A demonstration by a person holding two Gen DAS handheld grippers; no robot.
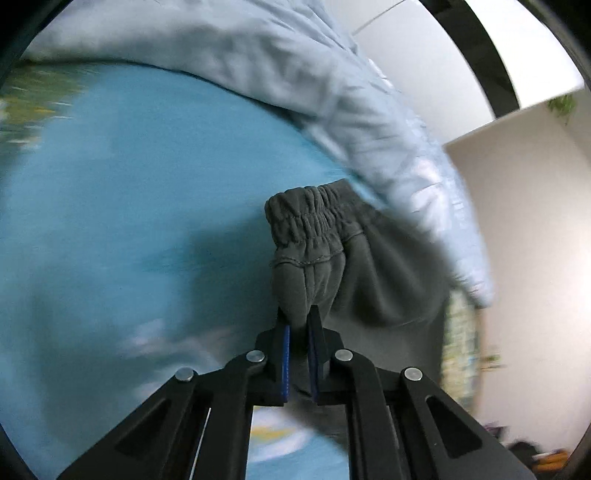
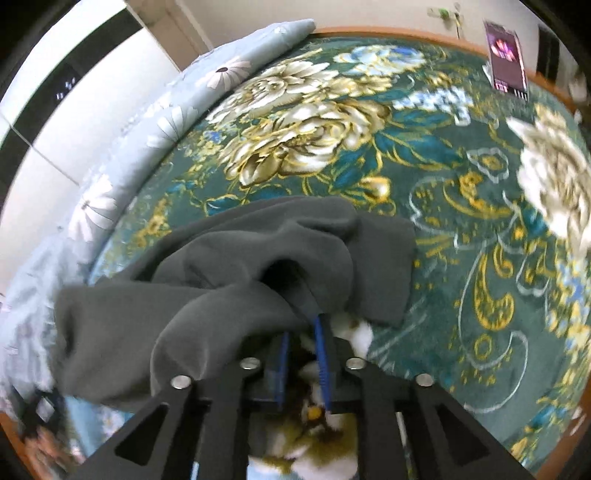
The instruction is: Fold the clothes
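A dark grey garment (image 1: 314,229) with a gathered elastic waistband hangs in front of my left gripper (image 1: 299,314), which is shut on a fold of it just below the band. In the right wrist view the same grey garment (image 2: 221,295) lies rumpled on a green floral blanket (image 2: 461,221). It drapes over the tips of my right gripper (image 2: 301,325). That gripper's blue pads (image 2: 320,350) stand apart, with the blanket showing through the gap. The very tips are hidden under the cloth.
A pale blue quilt (image 1: 258,55) with daisy print (image 2: 166,122) is bunched along the bed's far side by a white wall. Blurred blue bedding (image 1: 129,184) lies under the left gripper. A dark purple card (image 2: 506,59) stands at the wooden bed edge (image 2: 406,35).
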